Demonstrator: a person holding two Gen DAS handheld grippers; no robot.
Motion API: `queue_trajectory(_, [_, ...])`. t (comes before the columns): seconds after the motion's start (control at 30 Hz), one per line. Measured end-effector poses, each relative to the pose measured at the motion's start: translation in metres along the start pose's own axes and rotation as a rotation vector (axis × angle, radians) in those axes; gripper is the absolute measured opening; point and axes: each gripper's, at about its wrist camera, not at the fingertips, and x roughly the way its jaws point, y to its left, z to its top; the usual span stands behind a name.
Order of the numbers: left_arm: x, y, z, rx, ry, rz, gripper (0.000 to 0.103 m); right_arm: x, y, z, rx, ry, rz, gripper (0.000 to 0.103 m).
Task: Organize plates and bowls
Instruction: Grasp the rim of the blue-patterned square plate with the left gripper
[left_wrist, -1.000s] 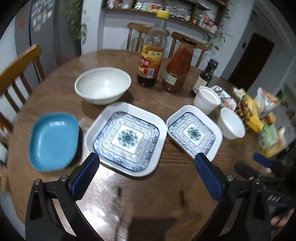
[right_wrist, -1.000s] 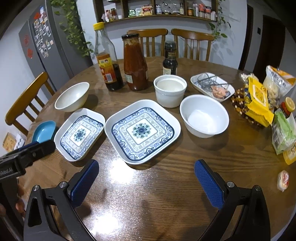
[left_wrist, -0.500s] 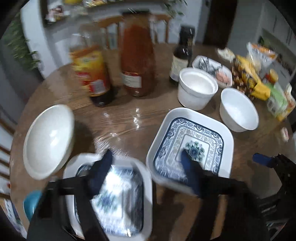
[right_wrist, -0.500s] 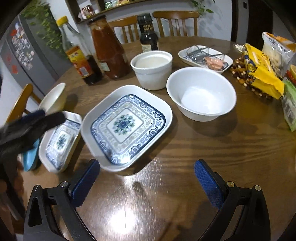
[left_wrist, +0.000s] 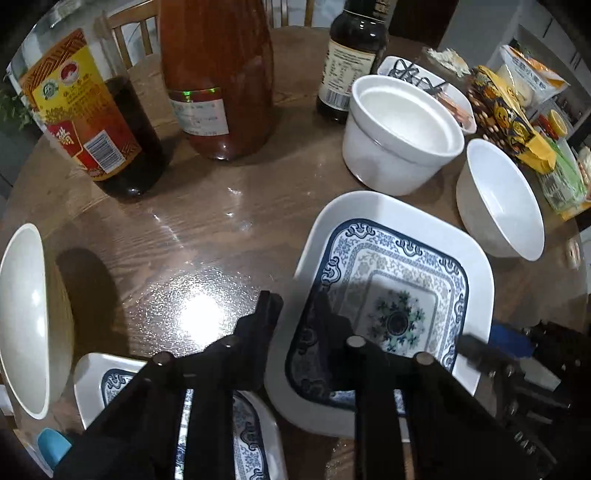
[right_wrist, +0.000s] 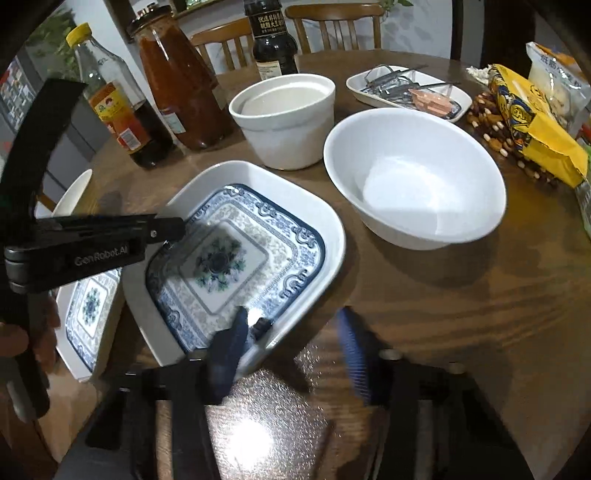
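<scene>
I am looking down at the big blue-patterned square plate (left_wrist: 406, 273) sitting on the brown worktop (left_wrist: 192, 236). My left gripper (left_wrist: 295, 306) is closing its fingers on the plate's left rim, one finger outside the rim and one inside over the blue pattern. The gap is small, and the fingers look like they are pinching the rim. My right gripper (right_wrist: 291, 325) is also closing, at the plate's near corner. Its left finger is lying inside the plate and its right finger is standing outside over the wood, with space to the rim, so it is not squeezing yet.

A smaller patterned plate (right_wrist: 88, 310) is sitting just beside the big one, on its left. A round white bowl (right_wrist: 413, 177) and a tall white pot (right_wrist: 288, 118) are waiting behind the big plate. A cream bowl (left_wrist: 26, 317) is sitting far left. Three bottles are standing at the back, the red sauce bottle (left_wrist: 218, 74) in the middle.
</scene>
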Motion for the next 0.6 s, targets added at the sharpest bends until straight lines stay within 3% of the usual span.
queue_trajectory(0.03, [-0.001, -0.001, -0.002, 0.012, 0.001, -0.001, 0.015, 0.002, -0.001, 0.002, 0.003, 0.007, 0.005, 0.022])
queue_trajectory(0.27, [-0.039, -0.047, -0.029, 0.119, -0.041, 0.012, 0.016, -0.014, -0.021, -0.011, 0.044, 0.026, 0.04, 0.02])
queue_trajectory(0.37, [-0.058, -0.061, -0.054, 0.106, -0.051, -0.001, 0.016, -0.032, -0.028, -0.021, 0.007, 0.022, 0.041, 0.02])
queue_trajectory(0.6, [-0.058, -0.087, -0.118, 0.037, -0.035, -0.023, 0.018, -0.054, -0.038, -0.051, -0.104, 0.074, -0.015, 0.02])
